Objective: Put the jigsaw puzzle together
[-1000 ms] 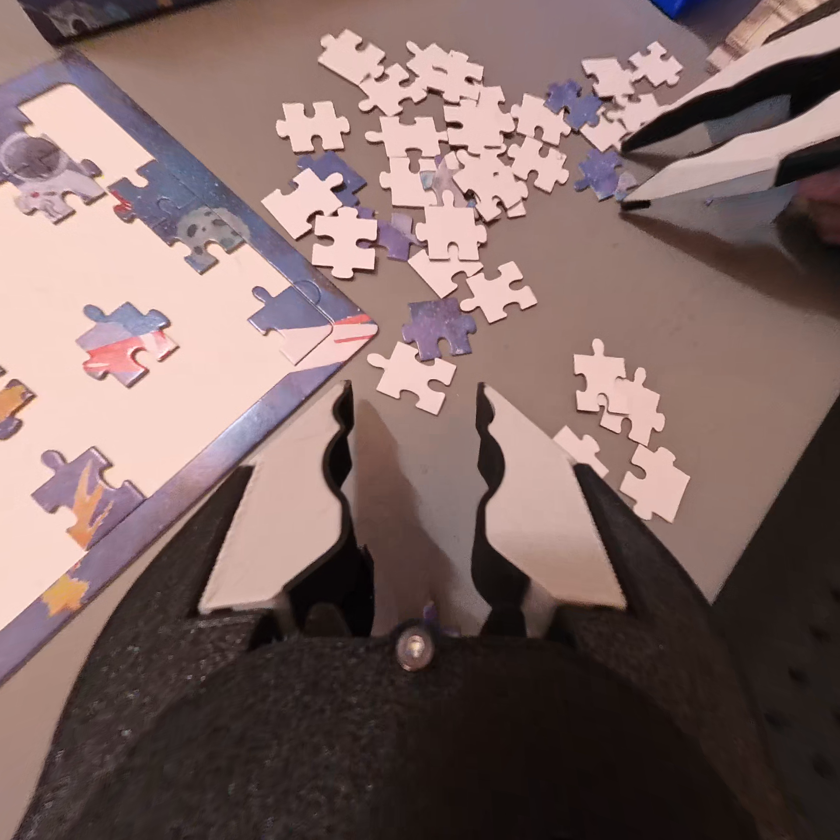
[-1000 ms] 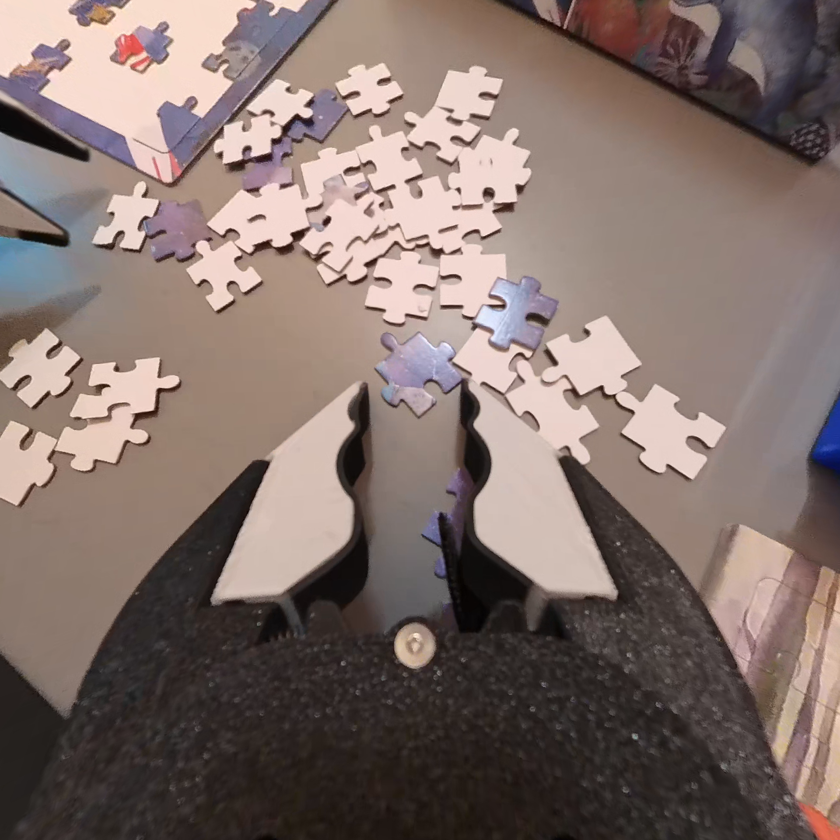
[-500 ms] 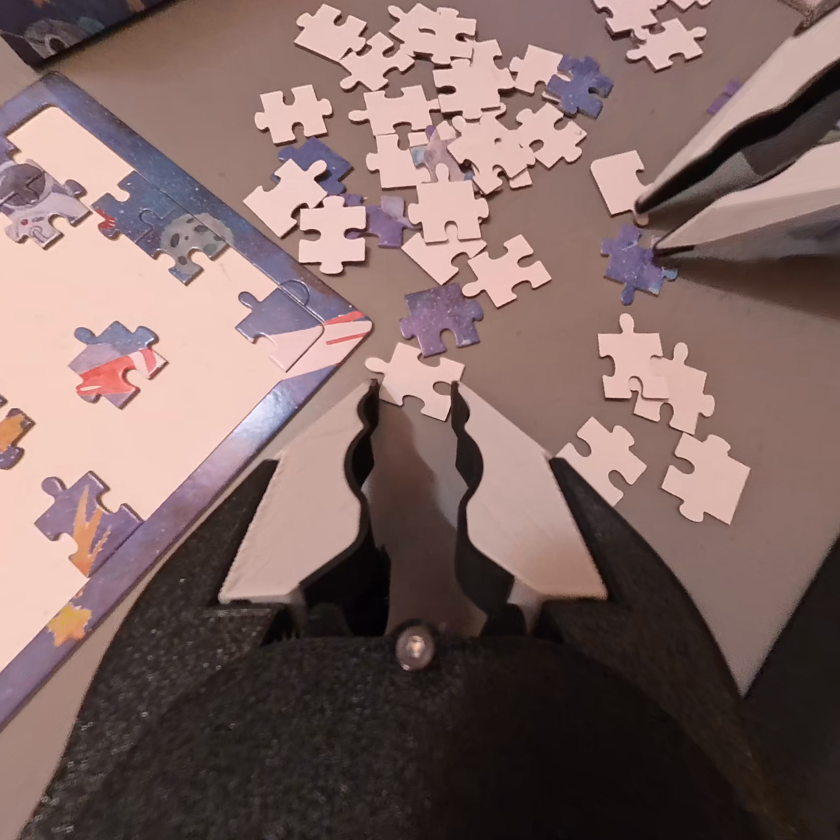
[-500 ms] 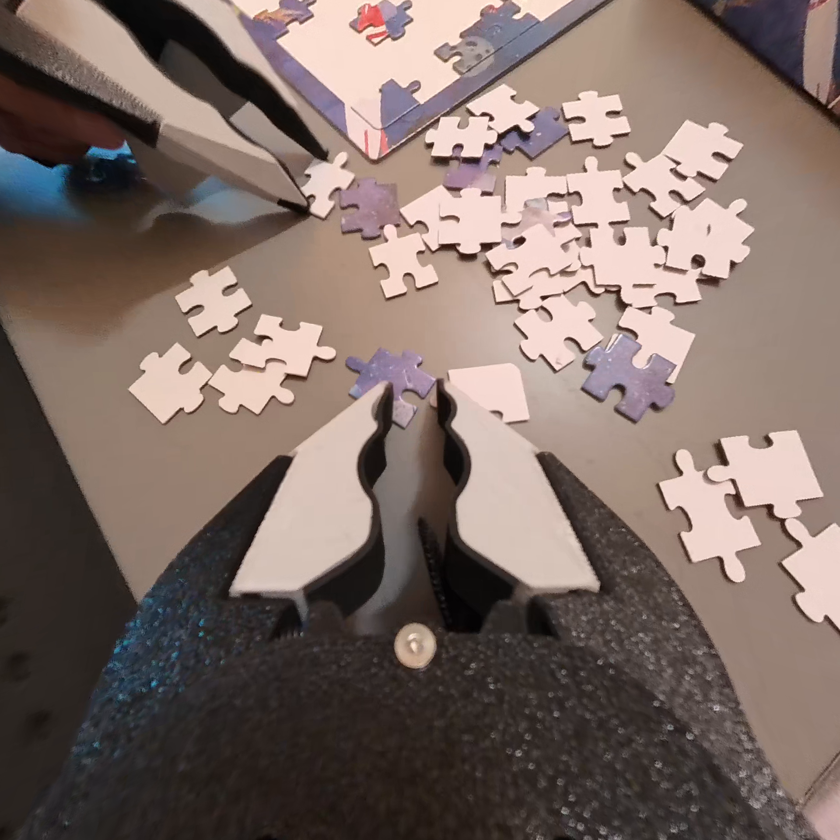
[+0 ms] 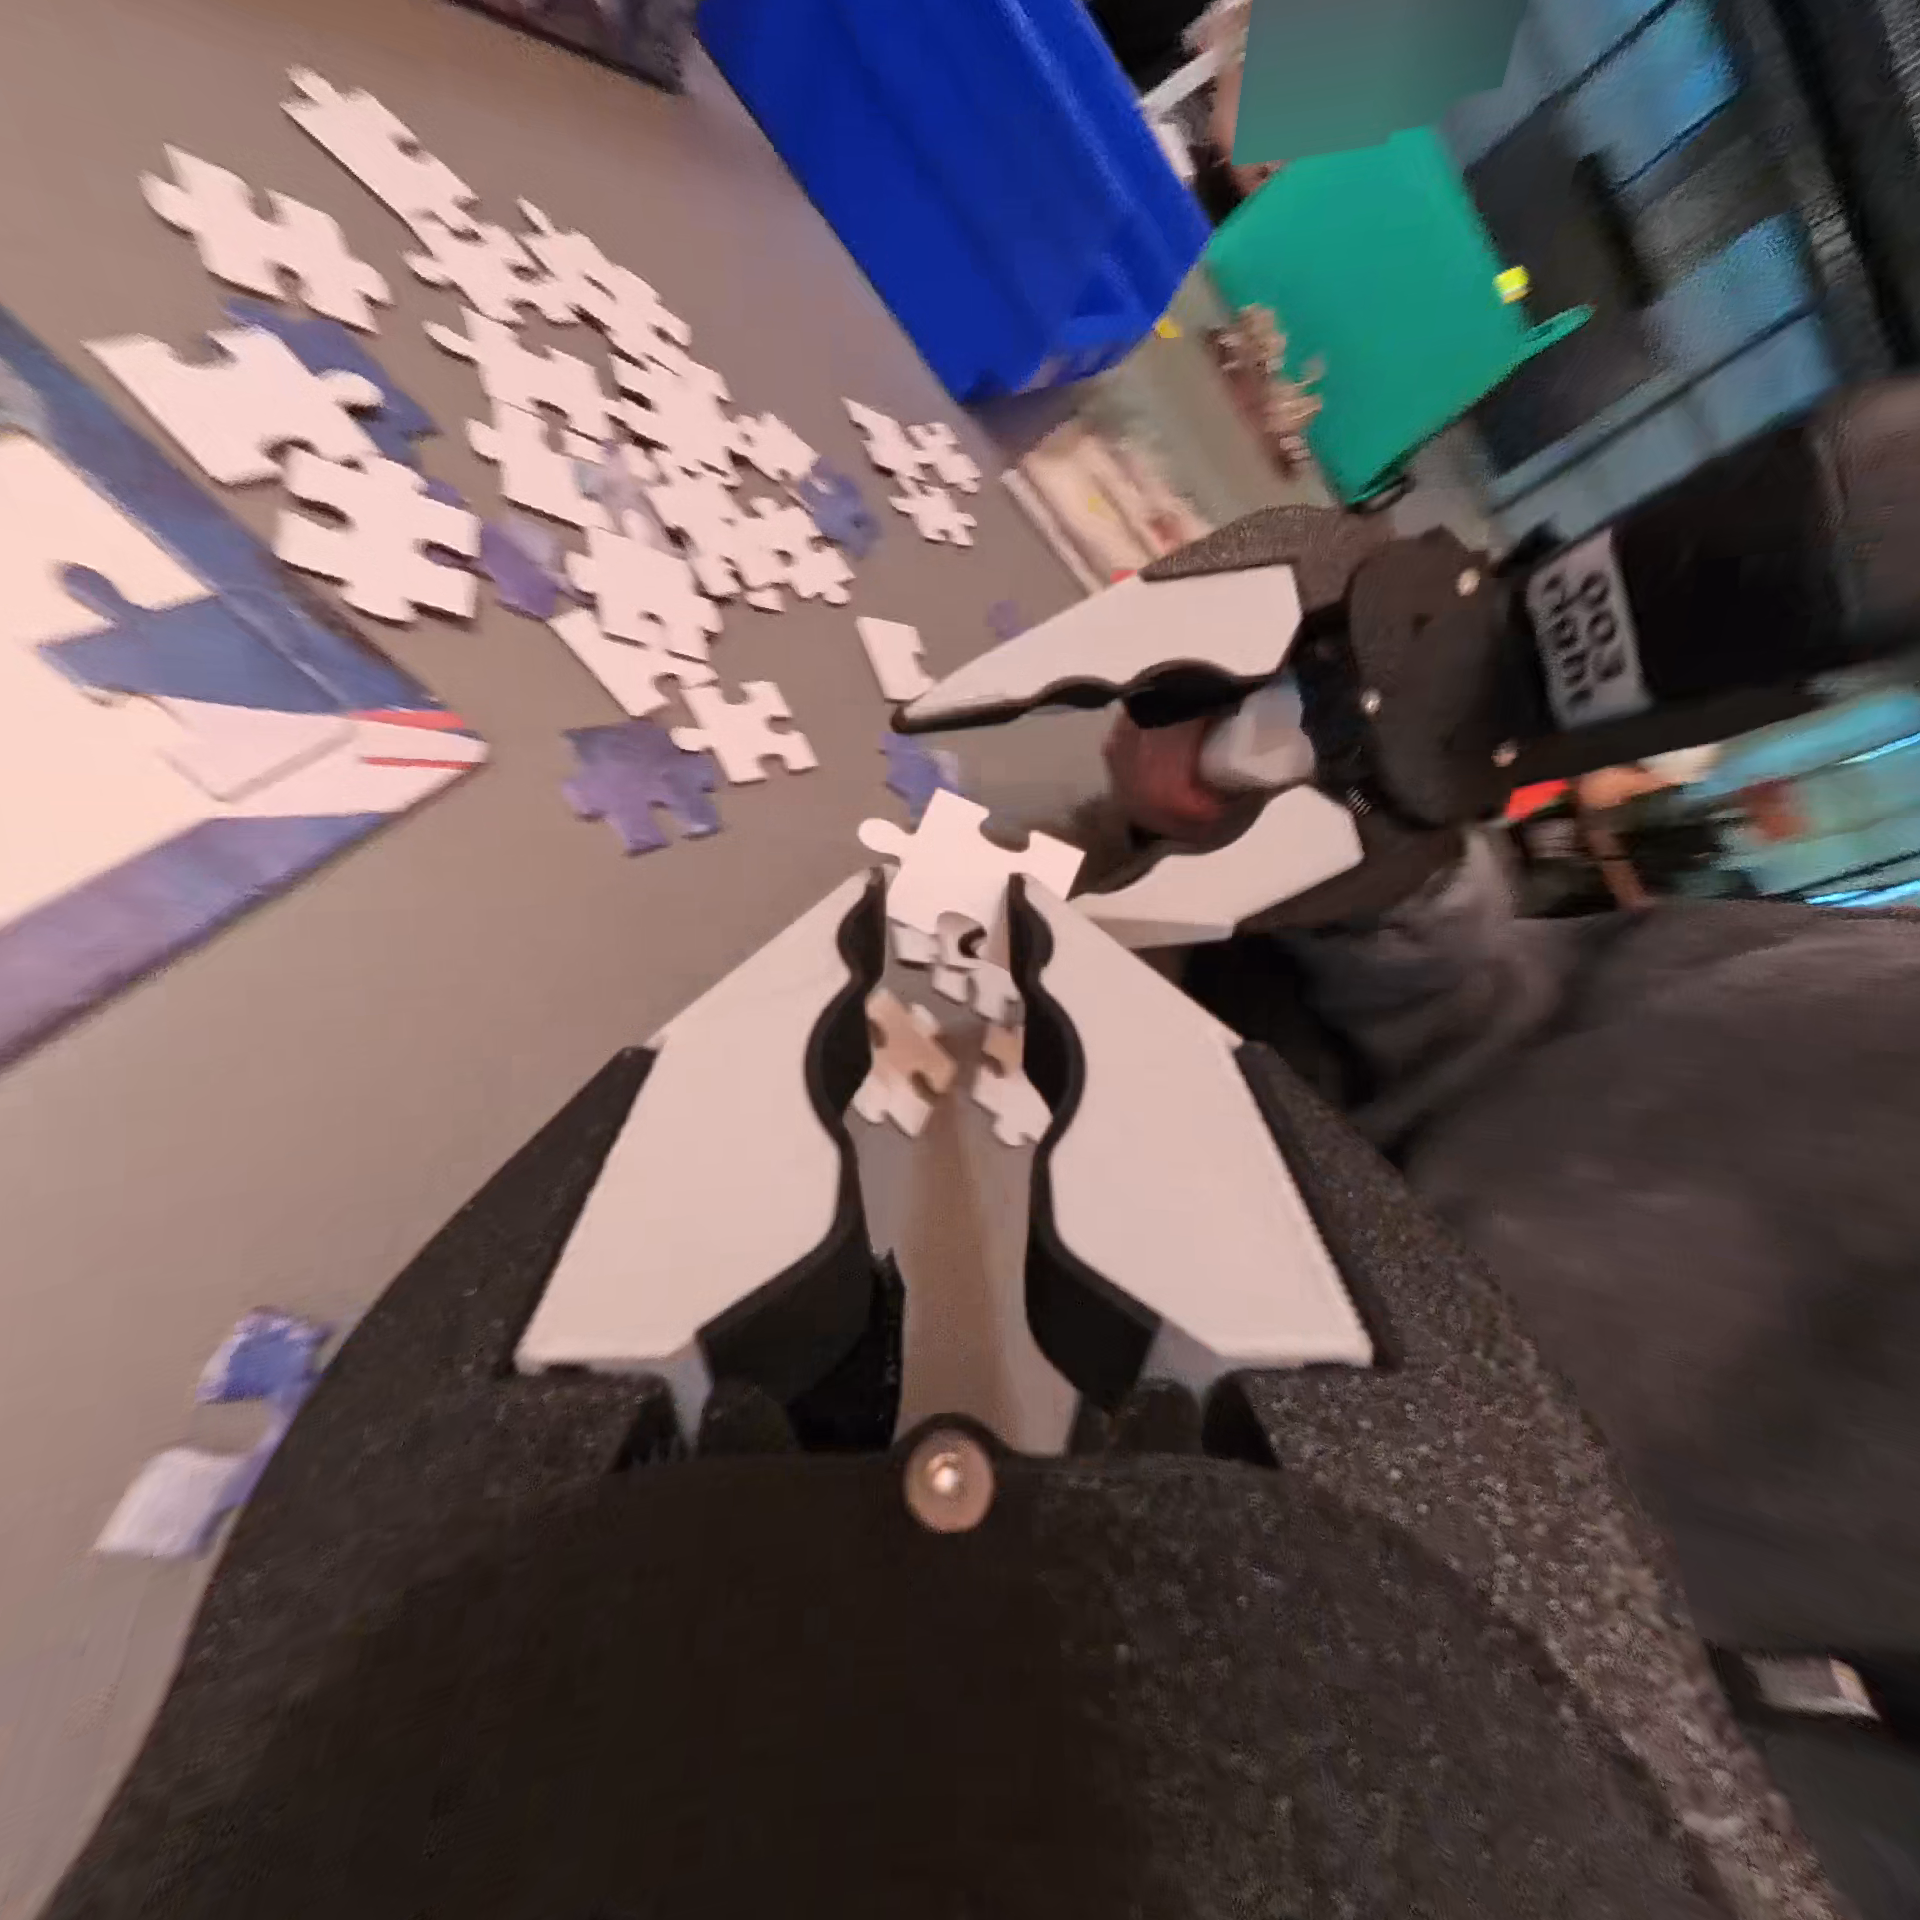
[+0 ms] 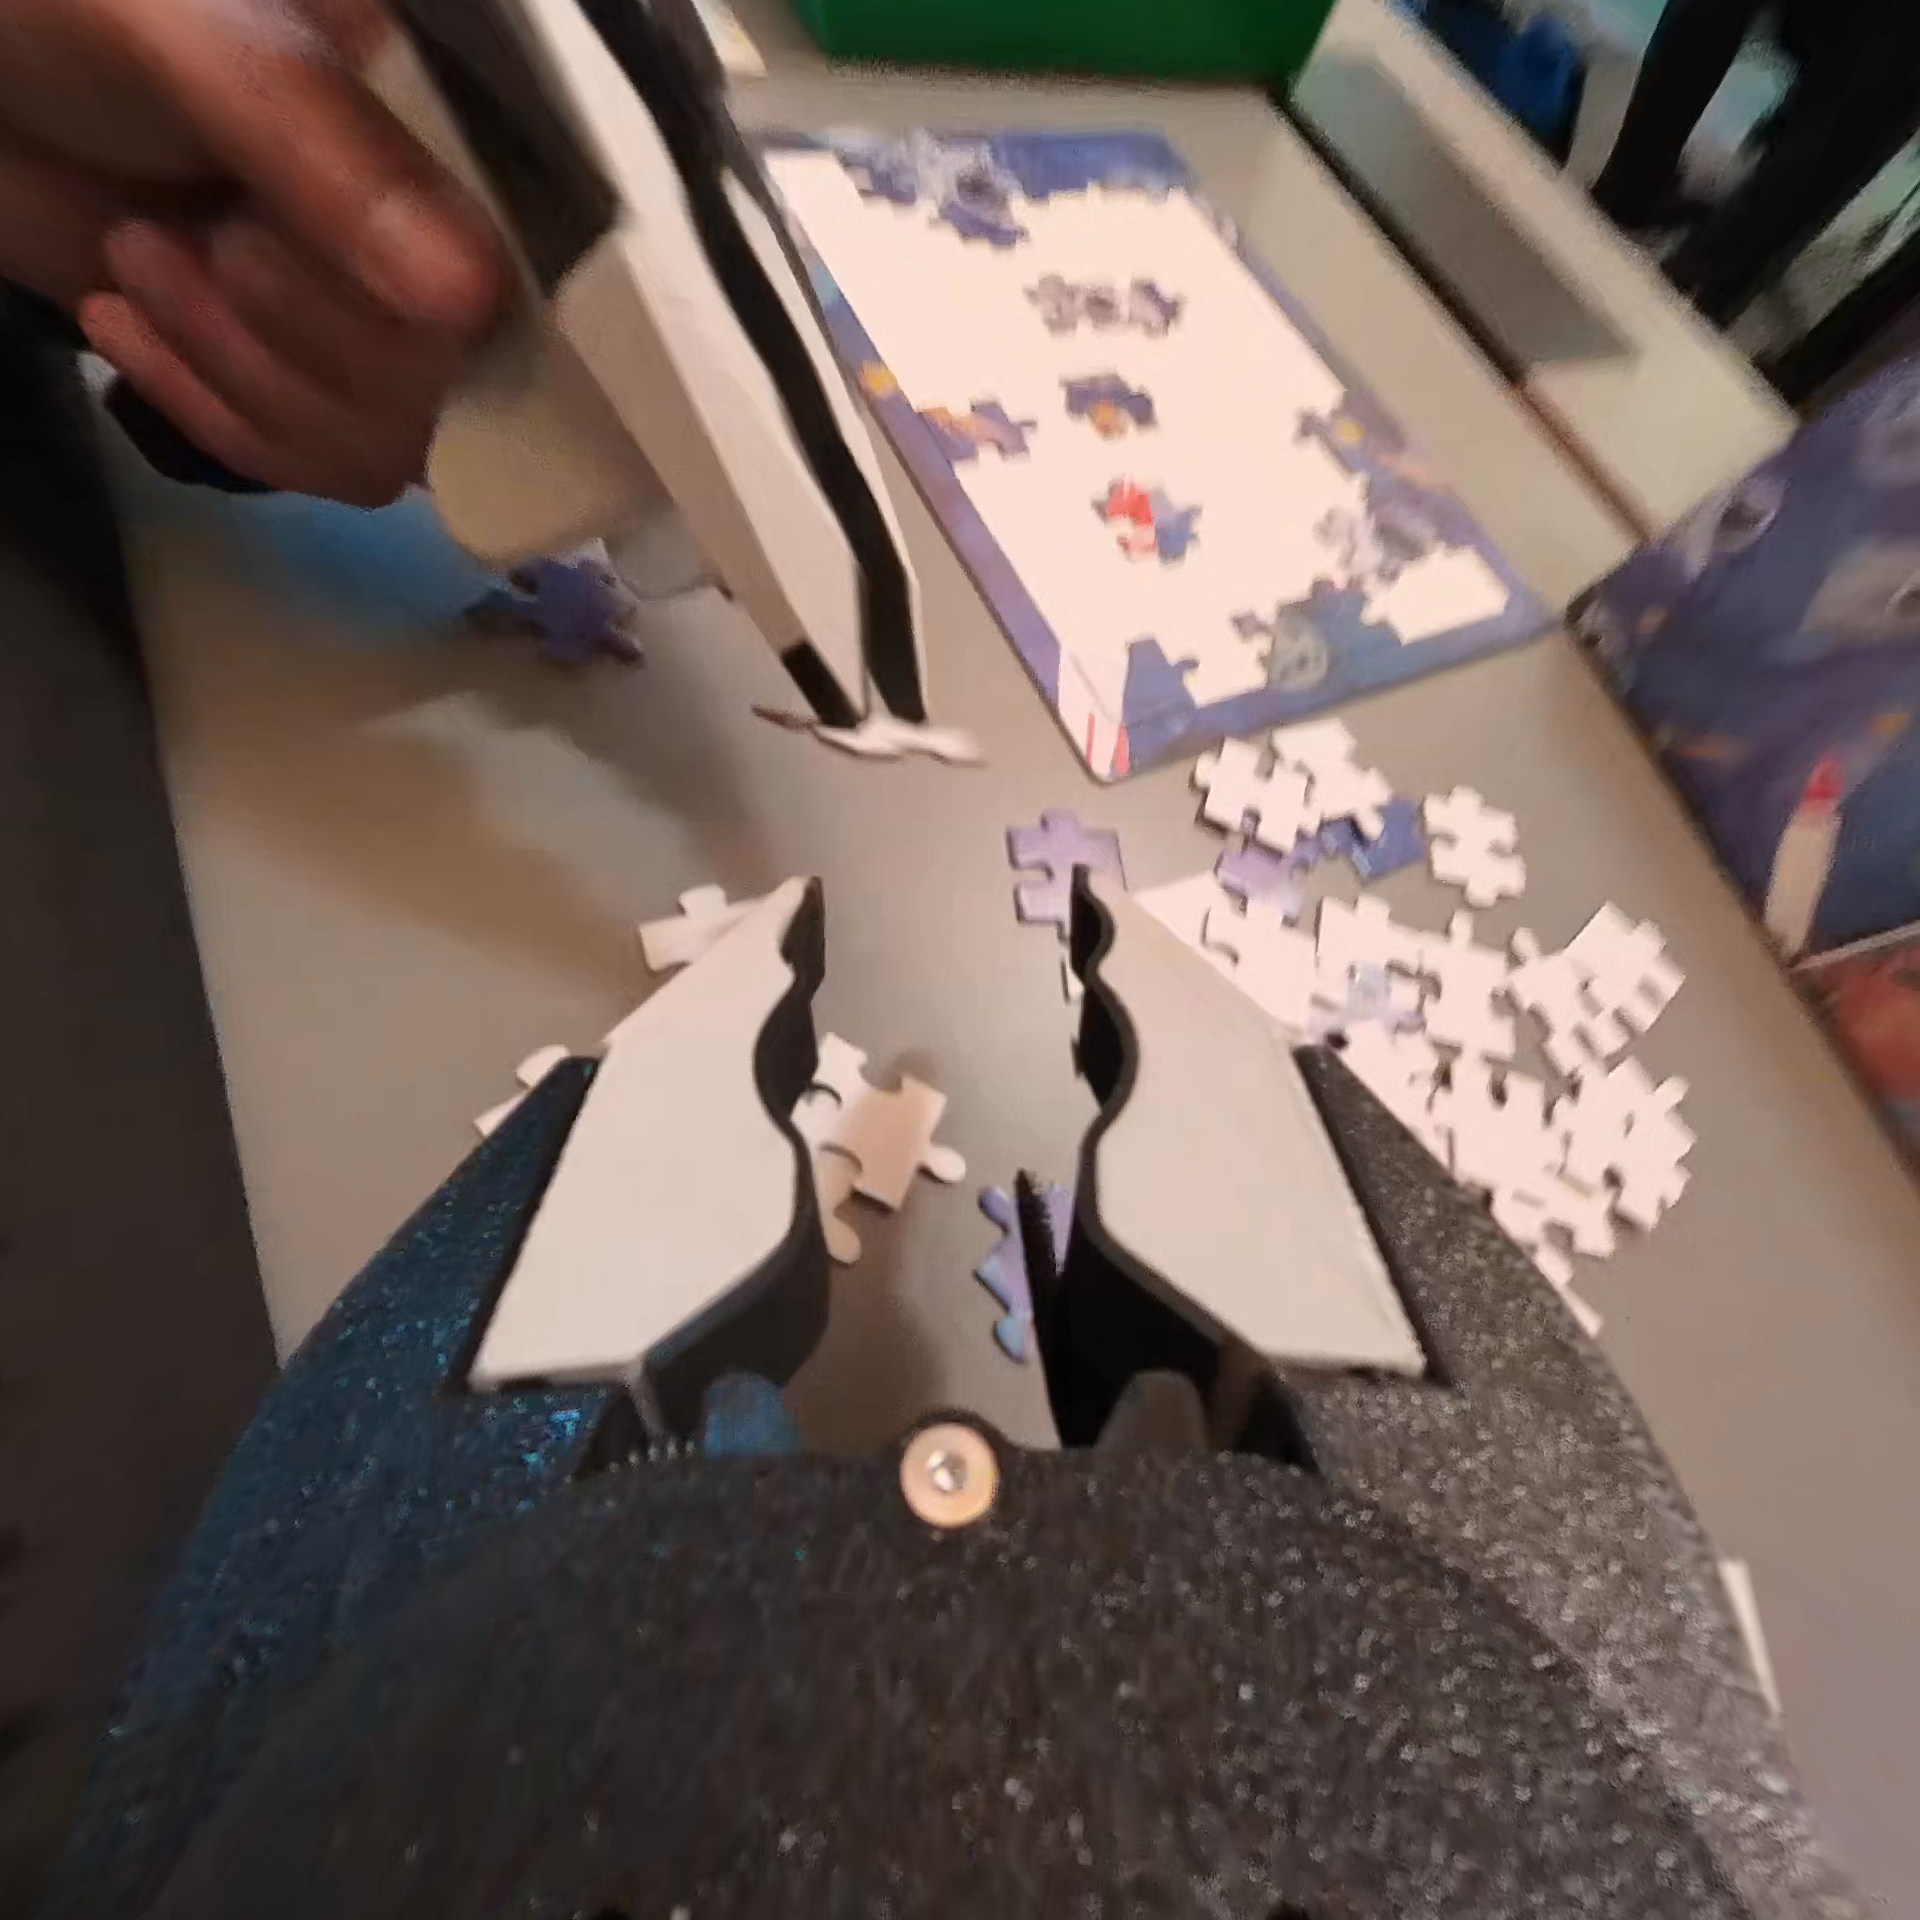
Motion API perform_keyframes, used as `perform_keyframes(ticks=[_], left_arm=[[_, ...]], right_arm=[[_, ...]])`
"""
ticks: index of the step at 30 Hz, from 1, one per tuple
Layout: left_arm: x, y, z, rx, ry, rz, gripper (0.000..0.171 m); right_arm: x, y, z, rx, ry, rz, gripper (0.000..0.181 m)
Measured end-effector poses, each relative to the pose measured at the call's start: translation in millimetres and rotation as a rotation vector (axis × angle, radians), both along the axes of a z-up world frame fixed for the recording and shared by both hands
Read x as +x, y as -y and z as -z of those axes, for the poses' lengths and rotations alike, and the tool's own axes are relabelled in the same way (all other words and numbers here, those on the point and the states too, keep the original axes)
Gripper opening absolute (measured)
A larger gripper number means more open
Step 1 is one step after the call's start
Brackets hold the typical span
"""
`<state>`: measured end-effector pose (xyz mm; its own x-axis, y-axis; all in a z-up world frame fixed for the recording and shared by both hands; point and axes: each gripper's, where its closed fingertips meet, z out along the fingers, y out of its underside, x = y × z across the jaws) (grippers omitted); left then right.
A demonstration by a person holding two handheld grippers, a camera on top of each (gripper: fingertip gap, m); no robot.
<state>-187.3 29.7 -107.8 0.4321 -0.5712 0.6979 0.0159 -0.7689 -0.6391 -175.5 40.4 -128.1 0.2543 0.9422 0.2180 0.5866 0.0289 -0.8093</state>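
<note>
The left gripper [image 5: 943,888] has its two fingers closed on a white puzzle piece [image 5: 961,855], held blank side up and raised clear of the grey table [image 5: 343,1039]; a few more white pieces lie on the table beneath it. Just beyond, the right gripper [image 5: 992,805] points toward that piece with its fingers spread wide and nothing between them; in its own view a purple piece [image 6: 1006,1262] lies on the table beside its right finger. Farther out sits a loose heap of pieces [image 5: 603,468], mostly white side up with some purple ones mixed in. To the left lies the puzzle board [image 5: 156,727], blue-bordered, with only scattered pieces set in. A blue bin [image 5: 956,177] stands behind the heap.
</note>
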Motion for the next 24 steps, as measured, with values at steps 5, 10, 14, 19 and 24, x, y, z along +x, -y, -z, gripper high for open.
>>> perform_keyframes(ticks=[5, 10, 14, 19, 24], left_arm=[[14.3, 27.3, -9.8, -0.141, 0.166, 0.146, 0.024], [-9.3, 2.4, -28.0, -0.084, 0.254, 0.002, 0.054], [-18.0, -3.6, -29.4, 0.011, 0.196, -0.045, 0.053], [-12.6, 29.1, 1.0, 0.154, -0.116, 0.113, 0.048], [-13.0, 62.9, 45.6, 0.234, -0.388, 0.275, 0.046]], right_arm=[[-13.2, 29.4, -17.1, 0.113, -0.057, -0.128, 0.003], [1.7, 9.9, -30.9, -0.095, -0.207, -0.009, 0.0], [14.6, 1.4, -36.1, -0.408, -0.356, 0.028, 0.0], [10.5, 40.8, -11.4, -0.407, -0.2, -0.137, 0.016], [14.0, 41.5, 28.0, -0.338, 0.014, -0.104, 0.034]])
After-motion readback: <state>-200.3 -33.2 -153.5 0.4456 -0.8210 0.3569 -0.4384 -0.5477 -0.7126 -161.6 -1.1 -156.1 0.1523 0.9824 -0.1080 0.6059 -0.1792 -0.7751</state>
